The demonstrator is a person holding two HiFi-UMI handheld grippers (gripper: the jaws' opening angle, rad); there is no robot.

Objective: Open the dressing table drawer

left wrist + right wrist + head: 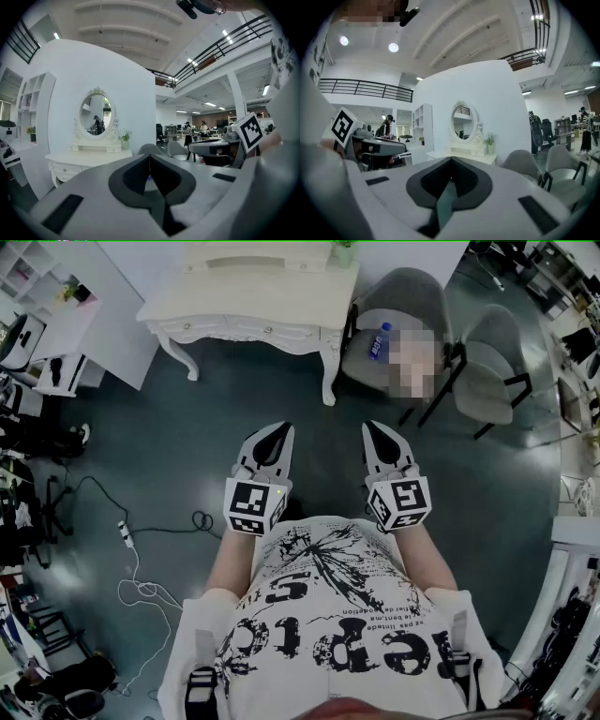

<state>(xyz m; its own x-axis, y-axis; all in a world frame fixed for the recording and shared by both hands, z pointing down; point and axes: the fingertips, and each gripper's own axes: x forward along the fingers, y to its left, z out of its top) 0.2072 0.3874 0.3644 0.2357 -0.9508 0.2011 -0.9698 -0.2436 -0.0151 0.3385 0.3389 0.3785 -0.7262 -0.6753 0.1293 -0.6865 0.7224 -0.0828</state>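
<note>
Close before the person's chest, left gripper (282, 430) and right gripper (369, 427) hold fingers closed and empty; drawer (251, 330), its front running left-right under the desk (234, 298), lies well apart, far and slightly left, nearer the left gripper.

premises: a large open-plan office or test hall, not a home. grounds: a railed mezzanine (220, 49) runs above the main level, and strip lights (206, 104) hang over a far work area where people (203, 125) stand. a dressing table (253, 296) with a mirror (96, 115) is set against a white partition (136, 89) that stops short of the ceiling, beside a shelf unit (419, 122). grey chairs (403, 292) stand near it. loose cables (139, 589) and a power strip (123, 532) lie on the dark floor (187, 446).
</note>
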